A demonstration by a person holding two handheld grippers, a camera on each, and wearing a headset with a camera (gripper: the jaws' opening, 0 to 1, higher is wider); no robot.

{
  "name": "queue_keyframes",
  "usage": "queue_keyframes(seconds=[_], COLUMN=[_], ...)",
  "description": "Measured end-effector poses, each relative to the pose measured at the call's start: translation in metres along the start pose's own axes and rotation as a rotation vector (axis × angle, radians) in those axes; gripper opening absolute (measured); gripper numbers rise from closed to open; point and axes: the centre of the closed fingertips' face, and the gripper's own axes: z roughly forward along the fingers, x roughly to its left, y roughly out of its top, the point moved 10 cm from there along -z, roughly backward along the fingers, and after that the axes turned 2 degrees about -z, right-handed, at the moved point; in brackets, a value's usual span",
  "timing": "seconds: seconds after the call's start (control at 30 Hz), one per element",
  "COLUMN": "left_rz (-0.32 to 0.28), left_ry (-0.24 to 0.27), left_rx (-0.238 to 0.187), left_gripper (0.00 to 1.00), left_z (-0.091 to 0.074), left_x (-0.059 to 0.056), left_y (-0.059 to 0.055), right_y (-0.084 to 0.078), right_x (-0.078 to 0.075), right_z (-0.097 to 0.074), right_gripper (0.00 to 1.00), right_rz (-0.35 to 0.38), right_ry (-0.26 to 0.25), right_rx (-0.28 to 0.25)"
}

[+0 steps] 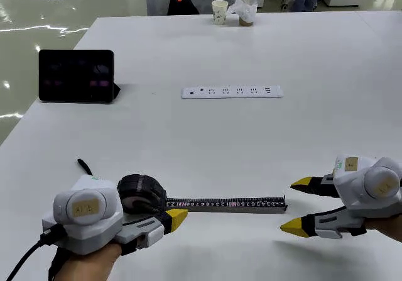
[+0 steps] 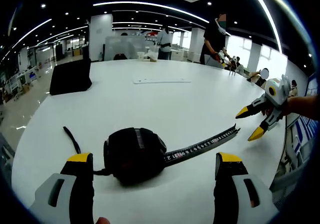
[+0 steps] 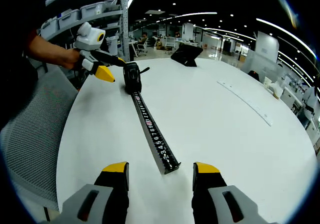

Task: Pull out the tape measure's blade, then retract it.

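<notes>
The black tape measure case [image 1: 142, 193] lies on the white table [image 1: 207, 143], with its blade [image 1: 229, 203] drawn out flat to the right. My left gripper [image 1: 164, 207] is open, one jaw on each side of the case [image 2: 134, 155] without touching it. The left gripper [image 2: 153, 160] looks along the blade [image 2: 202, 146]. My right gripper [image 1: 296, 204] is open just past the blade's end hook. In the right gripper view the blade tip [image 3: 170, 166] lies right at the gap between the right gripper's [image 3: 161, 169] yellow fingertips, untouched. The case [image 3: 132, 77] is at the far end there.
A white power strip [image 1: 232, 92] lies mid-table. A dark tablet [image 1: 76, 75] stands at the left edge. A paper cup [image 1: 220, 11] and a plastic cup [image 1: 247, 7] stand at the far edge. A black strap [image 1: 84, 166] trails from the case. A grey mesh chair [image 3: 35, 134] stands beside the table.
</notes>
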Motion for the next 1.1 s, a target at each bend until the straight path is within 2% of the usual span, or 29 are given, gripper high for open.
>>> queue_keyframes(seconds=[0.47,0.83,1.1], left_rz=[-0.046,-0.074,-0.092], left_ry=[0.024,0.049,0.067], left_rx=[0.014,0.022,0.033], left_gripper=[0.97,0.87,0.79], left_z=[0.01,0.015,0.022], left_x=[0.006,0.012,0.013], left_y=[0.001,0.003,0.004], right_y=[0.002,0.002,0.001], right_x=[-0.011,-0.021,-0.025], right_z=[0.013,0.019,0.022], right_gripper=[0.3,0.18,0.15], right_rz=[-0.096,-0.153,-0.194], right_ry=[0.068,0.109,0.146], right_rx=[0.056,0.098,0.125])
